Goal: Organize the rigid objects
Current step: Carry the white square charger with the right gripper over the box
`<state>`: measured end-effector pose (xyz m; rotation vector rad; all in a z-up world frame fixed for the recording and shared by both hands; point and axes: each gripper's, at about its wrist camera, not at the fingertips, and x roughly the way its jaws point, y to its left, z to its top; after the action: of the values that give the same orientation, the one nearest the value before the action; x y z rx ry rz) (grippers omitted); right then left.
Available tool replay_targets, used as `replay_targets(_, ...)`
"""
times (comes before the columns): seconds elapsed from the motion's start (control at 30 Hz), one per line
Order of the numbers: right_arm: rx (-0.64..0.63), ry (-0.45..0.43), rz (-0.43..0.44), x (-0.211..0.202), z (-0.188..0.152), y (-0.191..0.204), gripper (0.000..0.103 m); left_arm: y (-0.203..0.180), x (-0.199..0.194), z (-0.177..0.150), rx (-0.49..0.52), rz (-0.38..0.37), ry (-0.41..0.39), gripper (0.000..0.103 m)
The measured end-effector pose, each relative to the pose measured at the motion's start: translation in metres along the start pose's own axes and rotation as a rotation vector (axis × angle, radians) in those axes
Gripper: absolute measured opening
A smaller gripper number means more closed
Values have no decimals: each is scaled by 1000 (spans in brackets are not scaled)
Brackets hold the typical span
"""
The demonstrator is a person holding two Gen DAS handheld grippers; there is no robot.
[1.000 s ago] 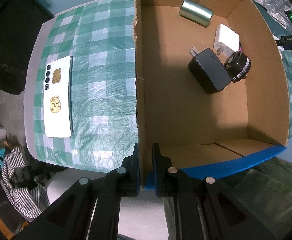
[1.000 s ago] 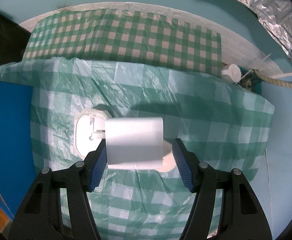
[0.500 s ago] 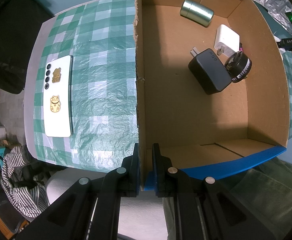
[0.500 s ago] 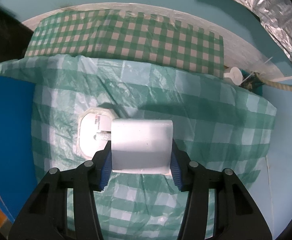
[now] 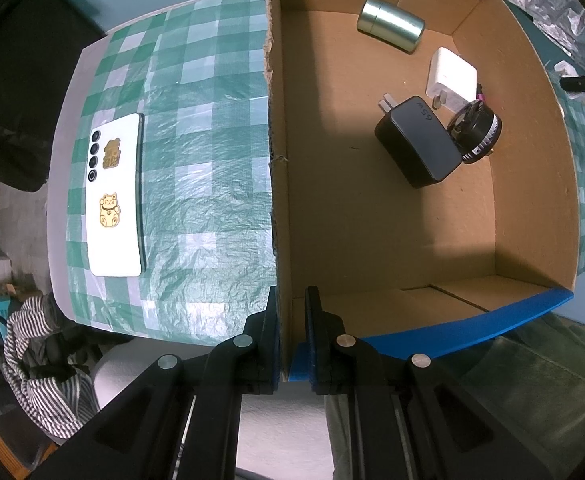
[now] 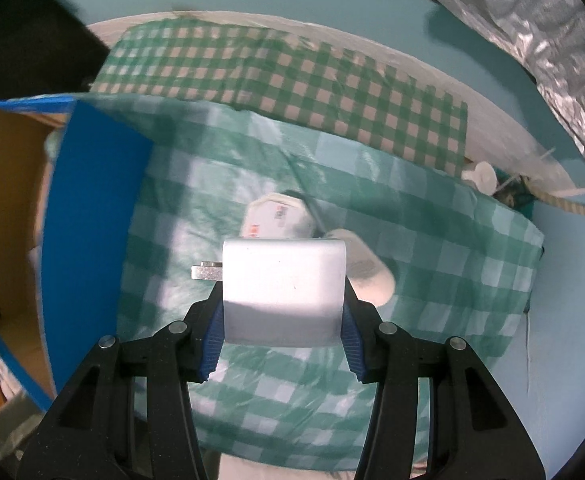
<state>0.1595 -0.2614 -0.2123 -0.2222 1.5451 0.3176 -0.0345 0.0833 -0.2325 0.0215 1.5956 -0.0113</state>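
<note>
The right gripper point(image 6: 282, 312) pinched a white plug-in charger point(image 6: 283, 290) between its blue pads, its metal prongs pointing left, raised above the green checked tablecloth point(image 6: 432, 280). Below it lay another white adapter point(image 6: 278, 218) beside a white rounded object point(image 6: 366, 276), blurred. The blue-sided cardboard box point(image 6: 92, 220) stood just to the left. The left gripper point(image 5: 292, 336) was clamped on the box's side wall point(image 5: 277, 200) at the near corner. Inside the box sat a black charger point(image 5: 416, 146), touching a round black gadget point(image 5: 476, 132), with a white charger point(image 5: 450, 78) and a metal tin point(image 5: 390, 24) farther back. Outside, a white phone point(image 5: 114, 196) with gold cat stickers lay on the cloth.
</note>
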Motion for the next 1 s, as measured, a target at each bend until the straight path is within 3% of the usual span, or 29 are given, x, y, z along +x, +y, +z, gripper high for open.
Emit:
replay_targets(0.53,-191,-48,75,-47,-6,91,50,-2,-1,0,13,0,-2,10)
replay_targets(1.0,-332,-29,81,-40,1,155,50,-2,-1,0,13,-1,-7,10)
